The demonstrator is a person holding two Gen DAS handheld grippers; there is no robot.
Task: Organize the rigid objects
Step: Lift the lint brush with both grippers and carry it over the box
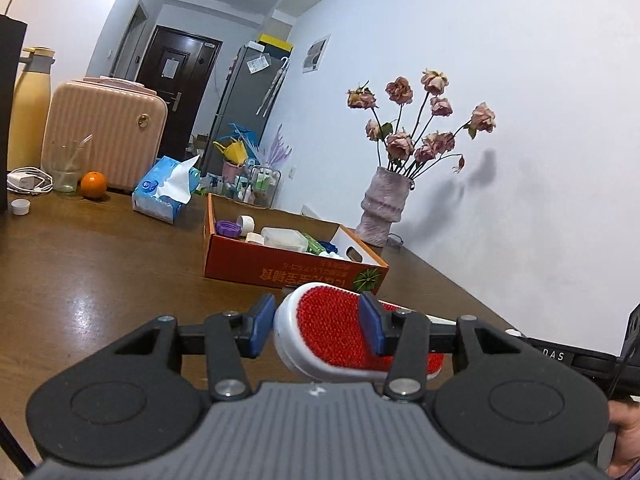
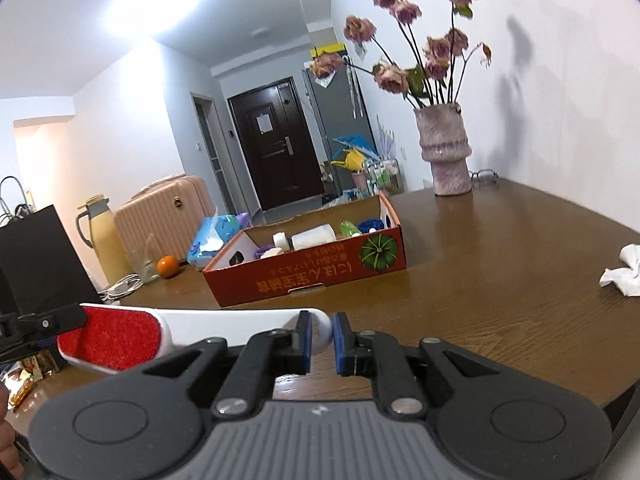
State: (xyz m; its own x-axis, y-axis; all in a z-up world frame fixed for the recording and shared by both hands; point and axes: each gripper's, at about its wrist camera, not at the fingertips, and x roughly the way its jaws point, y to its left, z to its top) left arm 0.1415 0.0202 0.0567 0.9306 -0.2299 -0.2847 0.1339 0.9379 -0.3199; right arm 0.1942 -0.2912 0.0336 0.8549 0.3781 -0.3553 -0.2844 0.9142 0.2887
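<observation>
1. One brown wooden table is spreading out under both grippers.
2. Ahead of them, the orange cardboard box is sitting open, holding bottles and caps.
3. The lint brush, red-faced with a white handle, is hanging above the table, short of the box.
4. The left gripper is clamping the brush's red head.
5. The right gripper is pinching the handle's rounded end, jaws narrow.
</observation>
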